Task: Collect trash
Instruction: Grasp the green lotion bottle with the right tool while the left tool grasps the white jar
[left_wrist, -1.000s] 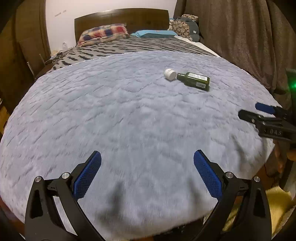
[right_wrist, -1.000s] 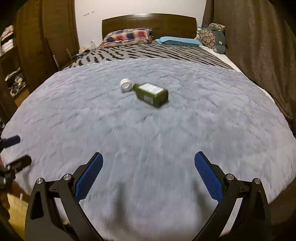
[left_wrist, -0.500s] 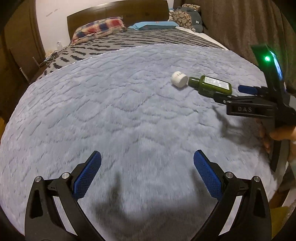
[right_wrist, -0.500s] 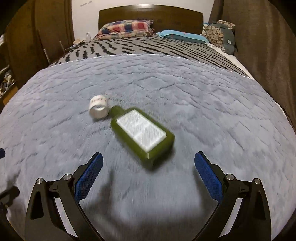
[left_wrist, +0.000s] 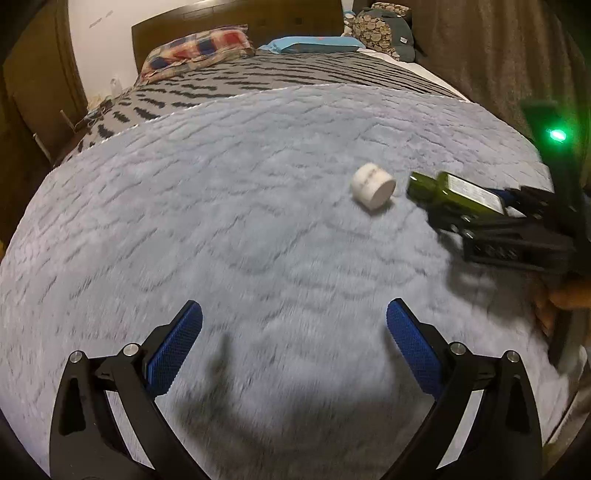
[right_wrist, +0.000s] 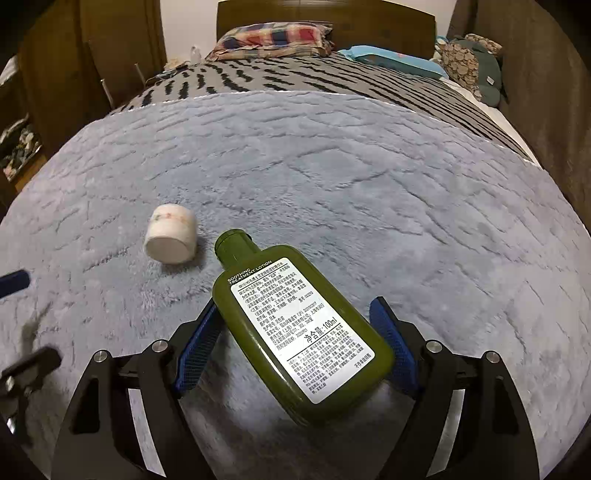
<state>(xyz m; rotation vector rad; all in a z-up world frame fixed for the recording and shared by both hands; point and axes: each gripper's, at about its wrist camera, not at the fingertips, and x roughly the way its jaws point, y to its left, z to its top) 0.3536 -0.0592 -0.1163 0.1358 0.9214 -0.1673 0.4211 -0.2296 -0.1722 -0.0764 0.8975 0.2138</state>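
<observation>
The right gripper (right_wrist: 295, 347) has come down over the bottle (right_wrist: 295, 332), which a second ago lay well ahead of it on the blanket (right_wrist: 369, 184). Now the bottle lies between the two blue fingers (right_wrist: 197, 350), label up, neck pointing away toward the headboard. The fingers are closing on it: the left one is at or against the bottle's side near the shoulder, the right one close beside its lower edge, though I cannot tell whether it touches yet. By my reading the grasp is forming, not finished, and the bottle is not yet lifted.

The white cap (right_wrist: 170, 238) lies on its side just beside the bottle's open neck, to its left in the right wrist view, apart from it. It has kept its place relative to the bottle.

The left gripper (left_wrist: 295, 336) has also moved in toward the bottle; the cap, once far ahead, now sits nearer, ahead and to the right of its fingers. Those fingers stand wide apart with nothing between them, only blanket.

For collecting trash, this means the bottle is about to be secured, and the cap looks like the left gripper's likely target. The bottle sits slantwise between the fingers, so it may twist as they close.
</observation>
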